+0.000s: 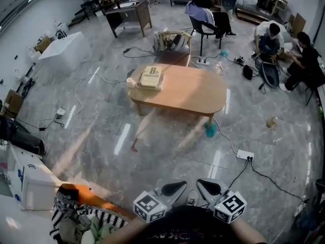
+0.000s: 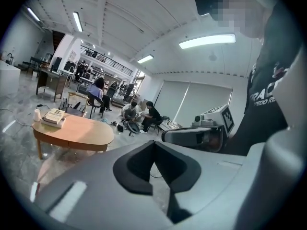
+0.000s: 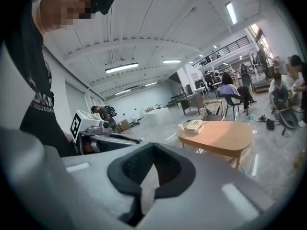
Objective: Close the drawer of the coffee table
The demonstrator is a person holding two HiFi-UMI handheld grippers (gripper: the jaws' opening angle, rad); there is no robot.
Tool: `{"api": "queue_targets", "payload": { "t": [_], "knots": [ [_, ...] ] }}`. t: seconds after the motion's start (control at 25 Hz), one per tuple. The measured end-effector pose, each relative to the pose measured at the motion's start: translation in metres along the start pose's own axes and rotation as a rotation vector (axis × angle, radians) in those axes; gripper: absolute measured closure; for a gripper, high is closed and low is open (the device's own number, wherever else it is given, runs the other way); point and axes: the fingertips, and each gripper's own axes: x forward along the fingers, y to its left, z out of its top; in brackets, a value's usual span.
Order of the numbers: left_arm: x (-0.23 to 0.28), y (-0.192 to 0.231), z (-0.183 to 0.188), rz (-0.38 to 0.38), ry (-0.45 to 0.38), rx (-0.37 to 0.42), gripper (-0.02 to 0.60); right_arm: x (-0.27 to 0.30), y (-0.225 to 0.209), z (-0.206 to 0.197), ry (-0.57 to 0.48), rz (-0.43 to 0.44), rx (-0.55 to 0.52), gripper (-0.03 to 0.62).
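Our left gripper [image 1: 172, 189] and right gripper [image 1: 210, 188] are pressed together and empty (side by side), with the coffee table [image 1: 177, 90] well ahead, so we judge its drawer not yet reached.

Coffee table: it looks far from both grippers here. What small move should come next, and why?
Probably step towards the oval light-wood coffee table: it stands apart across the grey marble floor, while the left gripper and right gripper hang near the person's body, jaws shut on nothing.
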Motion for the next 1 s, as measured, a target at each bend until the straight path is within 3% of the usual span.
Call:
{"api": "queue_targets", "payload": {
  "t": [0.2, 0.52, 1.0],
  "knots": [
    [0.022, -0.015, -0.001, 0.013, -0.02, -0.059, 0.577, -0.018, -0.008, -0.012, 0.031, 0.035, -0.009, 0.592],
    [0.029, -0.039, -0.003, 0.027, -0.027, -0.032, 0.577, -0.041, -0.011, -0.008, 0.03, 0.062, -0.06, 0.592],
    [0.057, -0.05, -0.009, -0.012, 0.01, -0.041, 0.577, -0.061, -0.035, -0.014, 0.011, 0.03, -0.014, 0.592]
  ]
}}
